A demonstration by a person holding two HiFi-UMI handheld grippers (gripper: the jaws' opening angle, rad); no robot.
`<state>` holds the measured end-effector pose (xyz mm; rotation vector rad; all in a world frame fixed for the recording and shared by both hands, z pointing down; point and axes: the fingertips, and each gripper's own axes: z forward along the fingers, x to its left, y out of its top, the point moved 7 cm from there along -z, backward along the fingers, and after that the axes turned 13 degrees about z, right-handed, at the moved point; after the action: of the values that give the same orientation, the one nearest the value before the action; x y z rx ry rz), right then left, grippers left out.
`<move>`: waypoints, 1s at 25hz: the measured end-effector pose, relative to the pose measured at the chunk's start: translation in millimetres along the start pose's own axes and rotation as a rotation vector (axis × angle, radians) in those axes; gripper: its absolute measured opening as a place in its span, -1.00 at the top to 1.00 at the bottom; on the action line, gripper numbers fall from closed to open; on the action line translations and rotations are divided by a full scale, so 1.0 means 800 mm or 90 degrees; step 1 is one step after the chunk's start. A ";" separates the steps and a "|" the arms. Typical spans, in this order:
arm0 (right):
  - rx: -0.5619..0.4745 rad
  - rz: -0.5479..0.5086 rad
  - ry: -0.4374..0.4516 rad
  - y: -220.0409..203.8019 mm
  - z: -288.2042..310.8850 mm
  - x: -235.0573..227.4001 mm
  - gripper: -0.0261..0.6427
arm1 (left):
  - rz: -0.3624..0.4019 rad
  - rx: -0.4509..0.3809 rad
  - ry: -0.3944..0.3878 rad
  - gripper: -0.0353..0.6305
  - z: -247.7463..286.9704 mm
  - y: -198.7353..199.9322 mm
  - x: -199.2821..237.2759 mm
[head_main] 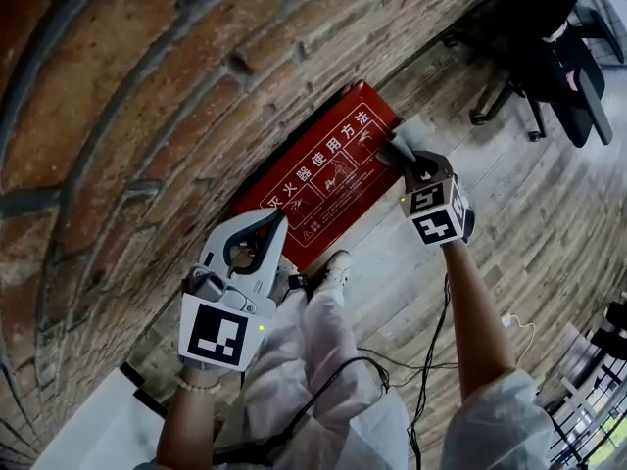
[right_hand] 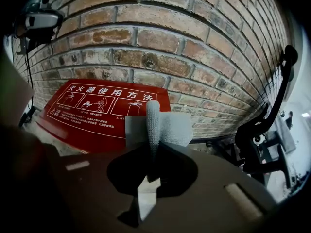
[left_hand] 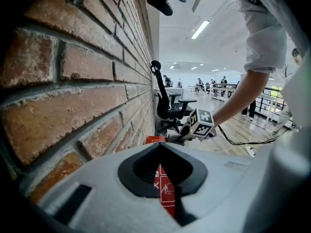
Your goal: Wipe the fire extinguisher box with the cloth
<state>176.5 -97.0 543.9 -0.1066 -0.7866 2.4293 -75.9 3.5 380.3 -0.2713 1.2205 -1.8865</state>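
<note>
Right gripper view shows our right gripper [right_hand: 152, 148] pinching the cloth [right_hand: 165, 128]; the red box [right_hand: 92, 111] lies just beyond its tips; our left gripper [left_hand: 159, 146] is closed, empty.

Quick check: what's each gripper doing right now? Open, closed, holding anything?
Left gripper: fingers closed, nothing between them.
Right gripper: fingers closed on the grey cloth.

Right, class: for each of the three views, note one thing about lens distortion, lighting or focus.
Head view: fisheye bends the brick wall courses into arcs. Left gripper view: the ceiling light blows out white, and the near wall looks slightly soft. Right gripper view: dark corners; the cloth and the fire extinguisher box lettering are sharp.
</note>
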 end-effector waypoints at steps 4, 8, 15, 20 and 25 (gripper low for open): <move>-0.001 -0.005 -0.002 -0.002 0.000 0.005 0.87 | 0.000 -0.001 -0.001 0.90 -0.001 -0.001 0.000; 0.001 -0.005 0.000 -0.004 -0.002 0.013 0.87 | 0.001 -0.002 -0.003 0.90 -0.003 -0.003 0.000; -0.001 -0.010 0.010 -0.010 -0.006 0.031 0.87 | 0.005 -0.005 -0.006 0.90 -0.009 -0.006 -0.001; 0.000 -0.011 0.016 -0.011 -0.009 0.045 0.87 | 0.004 -0.005 -0.009 0.90 -0.014 -0.009 -0.001; 0.000 -0.021 0.031 -0.014 -0.013 0.065 0.87 | 0.005 -0.010 -0.012 0.90 -0.021 -0.013 -0.002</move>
<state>141.2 -55.5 546.6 -0.1503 -0.7599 2.3864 -89.9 17.0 380.9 -0.2912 1.2228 -1.8644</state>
